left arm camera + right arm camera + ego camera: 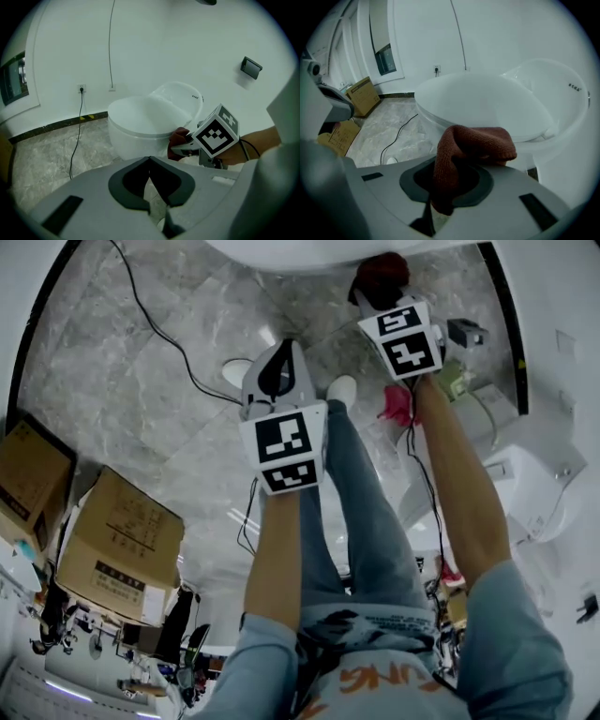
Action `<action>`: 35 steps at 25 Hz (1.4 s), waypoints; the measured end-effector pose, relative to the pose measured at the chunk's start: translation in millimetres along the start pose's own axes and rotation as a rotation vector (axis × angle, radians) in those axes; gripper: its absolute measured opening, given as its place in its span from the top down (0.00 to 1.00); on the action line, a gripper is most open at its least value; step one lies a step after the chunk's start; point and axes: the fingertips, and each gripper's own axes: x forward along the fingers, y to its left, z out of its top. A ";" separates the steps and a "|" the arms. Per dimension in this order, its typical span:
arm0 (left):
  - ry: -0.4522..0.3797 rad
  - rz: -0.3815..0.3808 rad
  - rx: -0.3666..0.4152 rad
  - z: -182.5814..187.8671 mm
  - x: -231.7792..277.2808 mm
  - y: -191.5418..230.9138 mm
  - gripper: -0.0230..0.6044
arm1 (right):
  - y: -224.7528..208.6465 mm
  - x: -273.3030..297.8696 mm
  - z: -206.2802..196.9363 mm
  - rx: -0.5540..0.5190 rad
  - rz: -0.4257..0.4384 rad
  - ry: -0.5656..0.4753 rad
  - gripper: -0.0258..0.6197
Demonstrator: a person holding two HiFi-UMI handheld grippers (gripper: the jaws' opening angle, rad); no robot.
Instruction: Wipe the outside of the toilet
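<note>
The right claw has its jaws clamped on a dark red knitted cloth. The fabric bunches up out of the grip and folds over toward the toilet. The toilet is white, its lid is down, and it stands against the white wall straight ahead of both claws. From the left gripper view, the cloth sits right up at the side of the bowl, just under the rim of the seat. Whether it actually touches the porcelain is hard to tell. The right claw's marker cube is just behind the cloth, with the person's forearm running off to the right.

The left claw has its jaws brought together at the tips with nothing between them. It is held back from the toilet over the grey marble floor, pointing at the bowl.

In the head view both arms reach forward, with the person's jeans-clad legs between them. The right claw is further out than the left. A black cable snakes across the floor, and in the left gripper view it runs up to a wall socket. Two cardboard boxes sit off to the person's left, well apart from the toilet.
</note>
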 end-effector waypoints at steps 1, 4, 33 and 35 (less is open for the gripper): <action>0.001 0.002 -0.007 -1.8 -2.2 3.7 0.96 | 6.0 0.5 3.5 -0.011 0.006 0.000 0.87; -0.002 0.016 -0.021 -4.1 -9.0 19.6 0.96 | 25.8 5.5 13.9 -0.038 0.027 0.000 0.87; 0.034 0.015 -0.044 29.3 -19.3 208.4 0.96 | 155.0 88.0 120.6 0.056 0.068 0.029 0.87; 0.033 0.017 -0.037 33.0 -18.0 213.9 0.96 | 161.5 93.0 130.5 0.056 0.087 0.007 0.87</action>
